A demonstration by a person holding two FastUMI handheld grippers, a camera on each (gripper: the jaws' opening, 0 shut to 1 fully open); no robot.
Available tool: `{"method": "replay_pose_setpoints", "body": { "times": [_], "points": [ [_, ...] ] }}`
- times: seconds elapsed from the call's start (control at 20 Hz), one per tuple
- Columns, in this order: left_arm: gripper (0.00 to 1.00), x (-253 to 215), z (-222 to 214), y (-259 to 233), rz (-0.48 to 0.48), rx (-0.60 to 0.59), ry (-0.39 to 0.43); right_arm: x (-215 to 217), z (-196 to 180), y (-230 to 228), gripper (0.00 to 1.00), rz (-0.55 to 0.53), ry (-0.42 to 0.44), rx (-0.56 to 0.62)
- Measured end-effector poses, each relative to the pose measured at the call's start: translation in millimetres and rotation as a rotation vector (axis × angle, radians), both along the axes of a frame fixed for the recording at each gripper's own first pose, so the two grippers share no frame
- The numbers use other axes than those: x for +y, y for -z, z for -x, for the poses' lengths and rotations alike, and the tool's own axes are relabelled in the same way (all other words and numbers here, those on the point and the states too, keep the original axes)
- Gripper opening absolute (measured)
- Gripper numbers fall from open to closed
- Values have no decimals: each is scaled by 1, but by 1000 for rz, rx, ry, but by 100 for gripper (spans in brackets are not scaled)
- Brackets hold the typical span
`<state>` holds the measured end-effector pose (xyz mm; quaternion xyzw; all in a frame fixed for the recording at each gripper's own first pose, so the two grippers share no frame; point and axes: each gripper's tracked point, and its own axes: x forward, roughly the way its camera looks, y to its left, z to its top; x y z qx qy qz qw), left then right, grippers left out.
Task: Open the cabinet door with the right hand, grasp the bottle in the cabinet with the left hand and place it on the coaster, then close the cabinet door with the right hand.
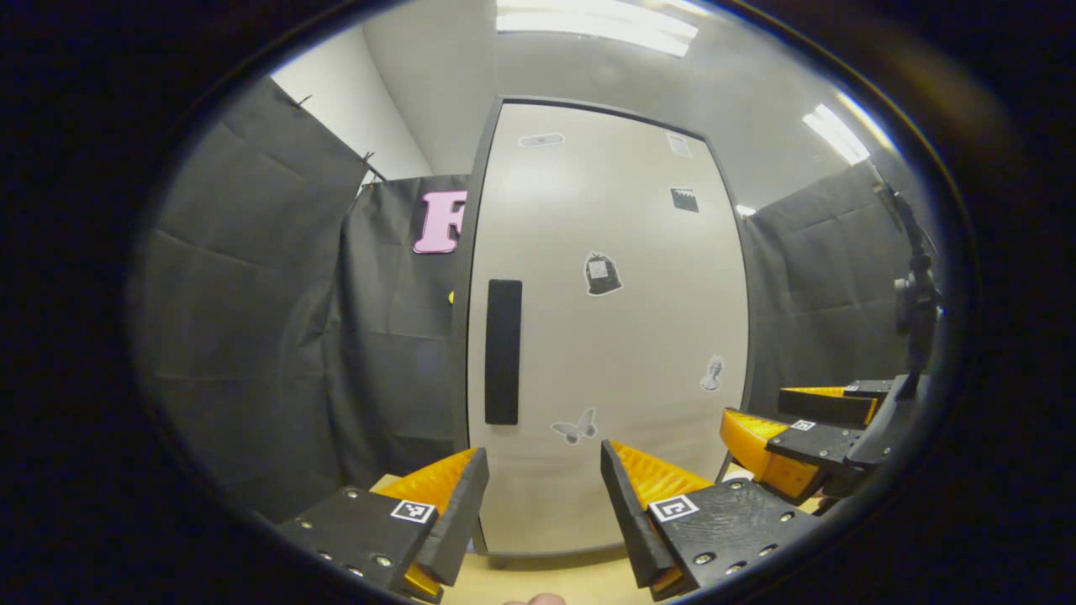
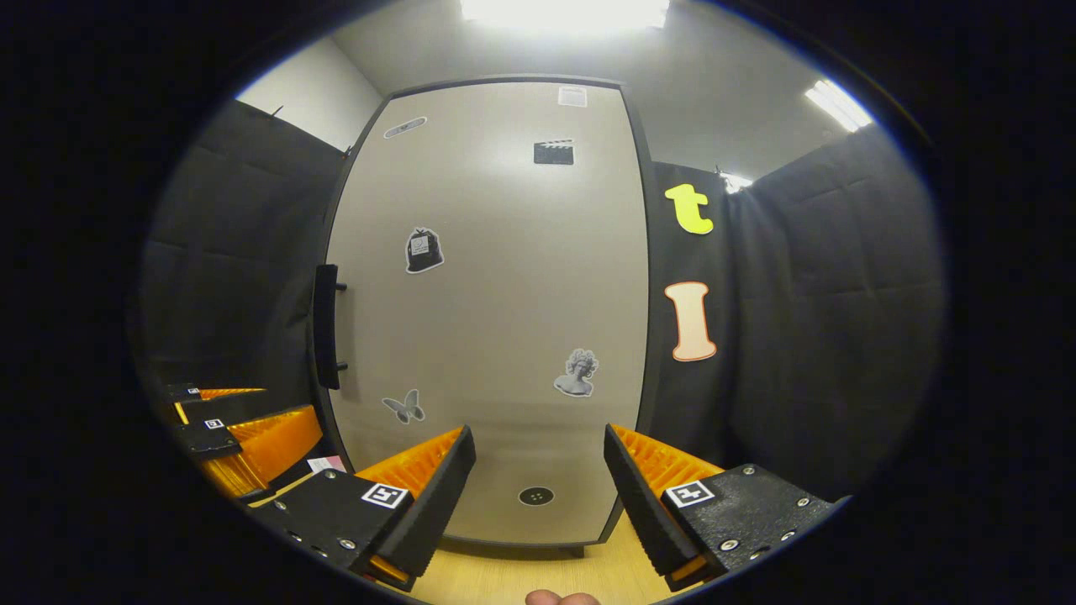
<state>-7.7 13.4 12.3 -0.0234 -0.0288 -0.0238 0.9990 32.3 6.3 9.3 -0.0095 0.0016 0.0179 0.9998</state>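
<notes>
The cabinet door (image 2: 496,286) is shut, flush in its frame, with its dark vertical handle (image 1: 503,351) standing near the door's left edge. The bottle is presumably behind the door; neither it nor the coaster can be confirmed. A small pale card (image 2: 326,464) lies low on the wooden table (image 2: 538,580) beside the door's foot.

The right gripper (image 2: 538,483) faces the door with jaws wide and empty, well to the right of the handle. The left gripper (image 1: 542,491) is likewise wide and empty, near the door; its neighbour sits just beside it.

Risks, as judged: the right gripper must cross toward the handle, and could clip the left one on the way. A swinging door may strike the left gripper if it is not drawn clear. A shallow grip on the handle may slip.
</notes>
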Motion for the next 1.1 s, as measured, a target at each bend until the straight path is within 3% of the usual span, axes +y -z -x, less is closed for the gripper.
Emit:
{"method": "replay_pose_setpoints", "body": {
  "times": [0.05,0.5,0.75,0.95,1.05,1.1],
  "points": [
    [80,5,4,3,0,2,-2,5,-4,-1,95,14,-15,-2],
    [77,55,70,59,3,86,-63,63,-32,-33,96,52,-97,-76],
    [80,89,108,85,-27,140,-108,120,-45,-51,95,61,-162,-105],
    [77,116,131,100,-15,162,-150,178,-49,-59,95,41,-247,-110],
    [73,129,136,103,-17,169,-169,200,-54,-57,95,77,-261,-113],
    [77,133,138,105,-10,169,-174,208,-59,-54,95,102,-257,-106]
  ]
}}
